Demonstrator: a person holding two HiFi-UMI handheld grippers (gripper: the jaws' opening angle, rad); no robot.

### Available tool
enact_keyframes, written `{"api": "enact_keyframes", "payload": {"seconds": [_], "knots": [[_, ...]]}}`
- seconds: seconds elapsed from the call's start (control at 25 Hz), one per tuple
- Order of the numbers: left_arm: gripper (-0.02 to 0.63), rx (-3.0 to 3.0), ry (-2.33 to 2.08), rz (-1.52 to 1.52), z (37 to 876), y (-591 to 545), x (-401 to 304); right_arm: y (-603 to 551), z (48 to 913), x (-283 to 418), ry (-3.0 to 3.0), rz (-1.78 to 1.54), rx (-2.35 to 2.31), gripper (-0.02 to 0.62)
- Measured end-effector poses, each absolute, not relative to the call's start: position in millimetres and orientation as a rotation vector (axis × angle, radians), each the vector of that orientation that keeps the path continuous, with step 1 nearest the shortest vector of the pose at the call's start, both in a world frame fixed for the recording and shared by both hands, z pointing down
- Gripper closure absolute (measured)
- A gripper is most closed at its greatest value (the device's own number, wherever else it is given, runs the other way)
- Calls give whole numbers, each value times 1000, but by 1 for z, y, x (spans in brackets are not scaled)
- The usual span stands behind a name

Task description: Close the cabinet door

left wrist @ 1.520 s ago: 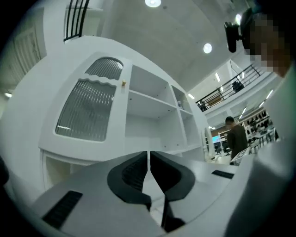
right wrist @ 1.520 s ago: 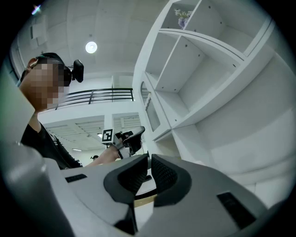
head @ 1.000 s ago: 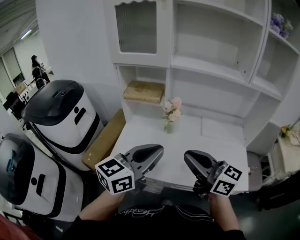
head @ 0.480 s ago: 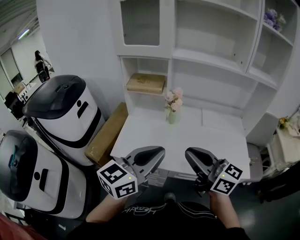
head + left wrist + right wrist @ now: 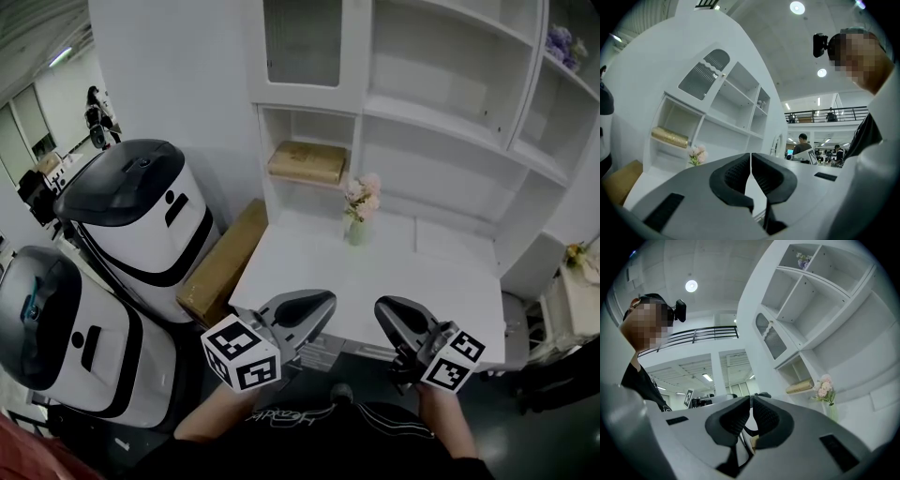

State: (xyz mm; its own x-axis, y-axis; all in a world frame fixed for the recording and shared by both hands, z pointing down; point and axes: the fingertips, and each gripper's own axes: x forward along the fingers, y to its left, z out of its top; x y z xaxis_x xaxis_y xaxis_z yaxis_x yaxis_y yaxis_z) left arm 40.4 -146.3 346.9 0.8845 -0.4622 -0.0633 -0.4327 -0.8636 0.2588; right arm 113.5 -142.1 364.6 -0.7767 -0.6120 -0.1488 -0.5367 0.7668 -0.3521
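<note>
The white cabinet (image 5: 441, 141) fills the view ahead of me. The cabinet door (image 5: 302, 42), a ribbed-glass panel in a white frame, sits at the upper left of the unit. It looks flush with its frame, though I cannot be sure from here, and I cannot make out anything behind the glass. The open compartment just under it holds a flat tan box (image 5: 306, 161). High on the right, a top shelf carries a small bunch of purple flowers (image 5: 561, 42).

Below the shelves is the white worktop (image 5: 403, 291). A small vase of pink flowers (image 5: 361, 208) stands upright near its back, just right of the tan box's compartment.

A long cardboard box (image 5: 223, 264) lies along the worktop's left edge. Beside it stand two rounded white-and-black machines (image 5: 141, 220). Past them the room opens out, and a person (image 5: 98, 111) stands far off at the left. The left gripper view shows round ceiling lights and a railed balcony.

My left tongs (image 5: 322, 301) and right tongs (image 5: 382, 307) hang side by side at the worktop's near edge, pointing toward the cabinet and well apart from the door. In each gripper view the pads are pressed together with nothing between them.
</note>
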Motion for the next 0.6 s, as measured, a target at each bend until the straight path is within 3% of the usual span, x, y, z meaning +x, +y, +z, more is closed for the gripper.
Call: {"api": "enact_keyframes", "payload": {"seconds": [0.6], "knots": [[577,2797,-630,-195,356,-160,54,-153,373,129,2699,-453,-953,543]]}}
